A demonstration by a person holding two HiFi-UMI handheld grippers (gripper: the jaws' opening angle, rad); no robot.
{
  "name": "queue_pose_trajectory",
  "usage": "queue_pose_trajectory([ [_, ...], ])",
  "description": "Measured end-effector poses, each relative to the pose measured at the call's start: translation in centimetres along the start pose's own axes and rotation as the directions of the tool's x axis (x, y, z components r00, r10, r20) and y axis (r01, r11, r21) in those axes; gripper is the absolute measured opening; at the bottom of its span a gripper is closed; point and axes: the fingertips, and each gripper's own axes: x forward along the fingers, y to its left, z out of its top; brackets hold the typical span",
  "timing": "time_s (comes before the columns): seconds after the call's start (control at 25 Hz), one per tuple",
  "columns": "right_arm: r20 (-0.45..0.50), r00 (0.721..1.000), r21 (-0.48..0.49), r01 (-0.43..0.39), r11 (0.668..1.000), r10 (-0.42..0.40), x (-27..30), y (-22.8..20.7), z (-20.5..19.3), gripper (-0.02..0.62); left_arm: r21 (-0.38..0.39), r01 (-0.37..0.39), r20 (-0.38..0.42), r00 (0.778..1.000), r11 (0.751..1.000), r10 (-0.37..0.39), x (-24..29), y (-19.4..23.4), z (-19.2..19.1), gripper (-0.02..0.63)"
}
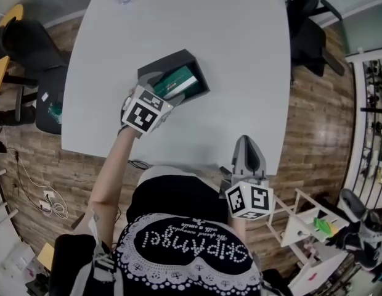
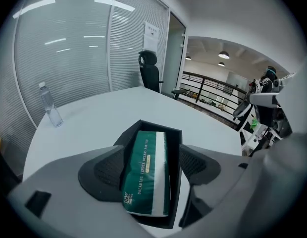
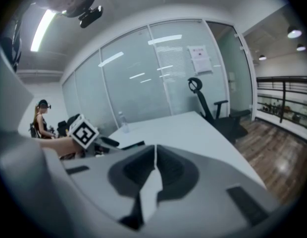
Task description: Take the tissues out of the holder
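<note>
Head view looks steeply down from over the person, taking in the whole surface [image 1: 240, 54]. Left gripper view rides right behind the left gripper [image 2: 151, 168], tilted down, holder [image 2: 161, 129] very close ahead. Right gripper view rides the right gripper [image 3: 154, 162], by the surface edge, facing across it. All three share the surface and bottle [image 3: 123, 119]; the right one also catches the left cube [image 3: 84, 131].
</note>
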Motion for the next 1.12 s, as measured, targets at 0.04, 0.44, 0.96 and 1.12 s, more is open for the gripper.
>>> queue_pose_trajectory([
  [0.04, -0.004, 1.000, 0.000, -0.001, 1.000, 0.001, 0.1, 0.0, -0.1, 0.035, -0.002, 0.002, -0.013, 1.000, 1.000, -0.002, 0.5, 0.1, -0.2, 0.345],
  [0.44, -0.037, 0.999, 0.015, 0.010, 1.000, -0.010, 0.4, -0.2, -1.1, 0.035, -0.018, 0.027, -0.121, 0.992, 0.999, -0.029, 3.7, 0.0, -2.1, 0.359],
  [0.96, -0.046, 0.999, 0.022, -0.014, 1.000, 0.015, 1.0, 0.2, -1.3, 0.035, -0.023, -0.039, -0.240, 0.970, 0.999, 0.033, 5.9, 0.7, -3.9, 0.357],
  [1.12, -0.038, 0.999, 0.023, -0.030, 0.999, 0.031, 1.1, 0.8, -1.2, 0.035, -0.026, -0.039, -0.253, 0.967, 0.999, 0.031, 5.8, 0.7, -3.9, 0.356],
])
